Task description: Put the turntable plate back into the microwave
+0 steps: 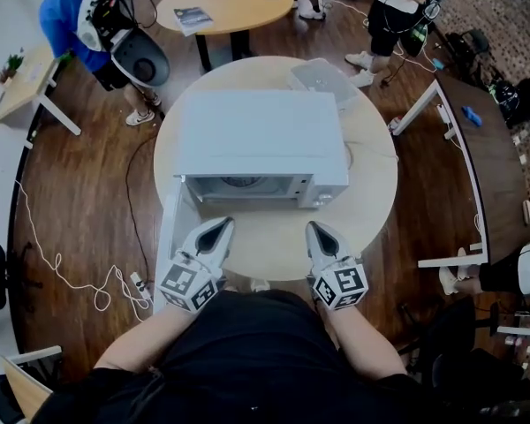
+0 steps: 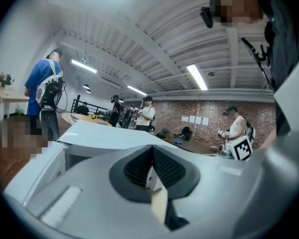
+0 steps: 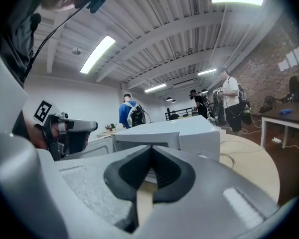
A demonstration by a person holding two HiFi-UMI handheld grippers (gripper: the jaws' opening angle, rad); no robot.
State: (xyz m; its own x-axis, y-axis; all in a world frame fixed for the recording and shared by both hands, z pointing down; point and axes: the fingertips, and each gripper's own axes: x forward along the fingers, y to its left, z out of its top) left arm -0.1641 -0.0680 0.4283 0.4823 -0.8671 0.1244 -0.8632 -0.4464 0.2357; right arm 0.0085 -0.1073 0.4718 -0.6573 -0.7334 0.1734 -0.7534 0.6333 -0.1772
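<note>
The white microwave [image 1: 261, 144] stands on a round wooden table [image 1: 371, 201], its door [image 1: 172, 232] swung open to the left. Inside the cavity a round glass plate [image 1: 244, 182] shows dimly, mostly hidden under the microwave's top. My left gripper [image 1: 219, 228] hovers over the table's front part, just before the open cavity, shut with nothing between its jaws. My right gripper [image 1: 318, 230] sits beside it to the right, also shut and empty. The left gripper view shows its closed jaws [image 2: 152, 156] pointing at the microwave [image 2: 109, 136]. The right gripper view shows its closed jaws [image 3: 150, 156] before the microwave [image 3: 184, 133].
A clear plastic lid or container [image 1: 322, 79] lies behind the microwave on the table. A thin cable [image 1: 371, 153] runs over the table's right side. People stand at the back left [image 1: 79, 25] and back right [image 1: 397, 7]. Other tables [image 1: 225, 3] surround this one.
</note>
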